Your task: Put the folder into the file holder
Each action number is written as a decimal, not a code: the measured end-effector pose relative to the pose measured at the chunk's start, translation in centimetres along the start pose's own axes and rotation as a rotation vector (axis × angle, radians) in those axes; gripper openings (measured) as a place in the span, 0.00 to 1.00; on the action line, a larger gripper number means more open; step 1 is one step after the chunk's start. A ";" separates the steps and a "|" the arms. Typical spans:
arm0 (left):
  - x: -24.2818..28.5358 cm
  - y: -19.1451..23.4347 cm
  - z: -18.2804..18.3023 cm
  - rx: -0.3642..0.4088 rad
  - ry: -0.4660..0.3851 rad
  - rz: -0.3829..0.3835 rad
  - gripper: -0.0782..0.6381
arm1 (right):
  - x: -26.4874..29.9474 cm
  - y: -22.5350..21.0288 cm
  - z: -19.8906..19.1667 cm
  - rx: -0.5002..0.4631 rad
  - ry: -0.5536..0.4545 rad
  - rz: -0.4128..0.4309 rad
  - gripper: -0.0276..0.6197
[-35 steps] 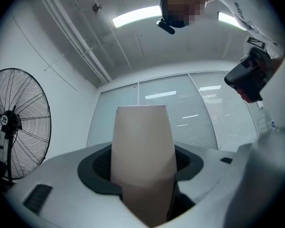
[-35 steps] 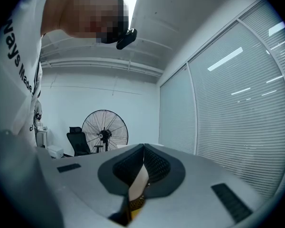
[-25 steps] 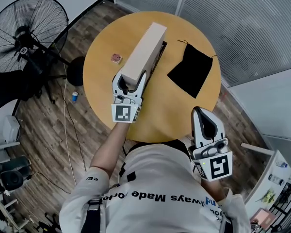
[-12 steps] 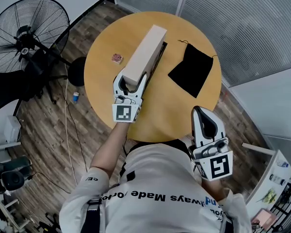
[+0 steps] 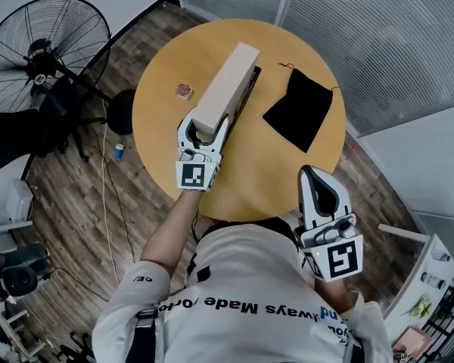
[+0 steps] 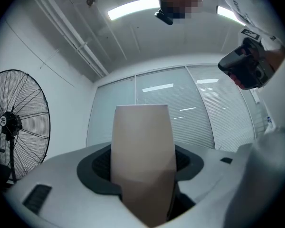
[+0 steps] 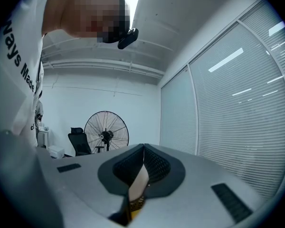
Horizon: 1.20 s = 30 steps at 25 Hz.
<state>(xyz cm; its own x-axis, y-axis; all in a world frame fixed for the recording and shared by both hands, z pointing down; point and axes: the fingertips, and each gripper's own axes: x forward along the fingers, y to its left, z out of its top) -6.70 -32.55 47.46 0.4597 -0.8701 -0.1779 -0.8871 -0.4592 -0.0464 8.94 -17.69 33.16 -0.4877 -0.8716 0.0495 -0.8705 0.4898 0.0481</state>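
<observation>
the left gripper (image 5: 206, 122) holds the near end of the beige folder (image 5: 225, 85) tight. the folder sticks out in front of it, over the round table (image 5: 272, 165). the dark file holder (image 5: 250, 82) peeks out just beside the folder. the right gripper (image 5: 315, 174) is closed tight with nothing in it, well off to the right of the folder.

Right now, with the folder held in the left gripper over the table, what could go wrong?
The left gripper clamps the folder only at its near end, so the long far end could sag or twist. The file holder is mostly hidden beneath the folder, so the drop may miss it. The right gripper is shut and far from it, steadying nothing.
</observation>
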 end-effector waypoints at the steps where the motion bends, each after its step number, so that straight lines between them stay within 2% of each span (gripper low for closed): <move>1: -0.1 0.0 -0.1 0.004 0.008 -0.002 0.51 | -0.1 0.0 0.1 0.000 0.000 0.000 0.08; 30: -1.6 0.6 -3.9 0.001 0.108 -0.020 0.51 | -0.4 1.2 -0.3 0.005 0.003 -0.005 0.08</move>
<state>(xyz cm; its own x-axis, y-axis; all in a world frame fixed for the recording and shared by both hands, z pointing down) -7.79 -32.14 51.50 0.4793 -0.8748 -0.0701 -0.8776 -0.4768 -0.0501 8.10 -16.80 33.50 -0.4832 -0.8740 0.0522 -0.8732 0.4854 0.0430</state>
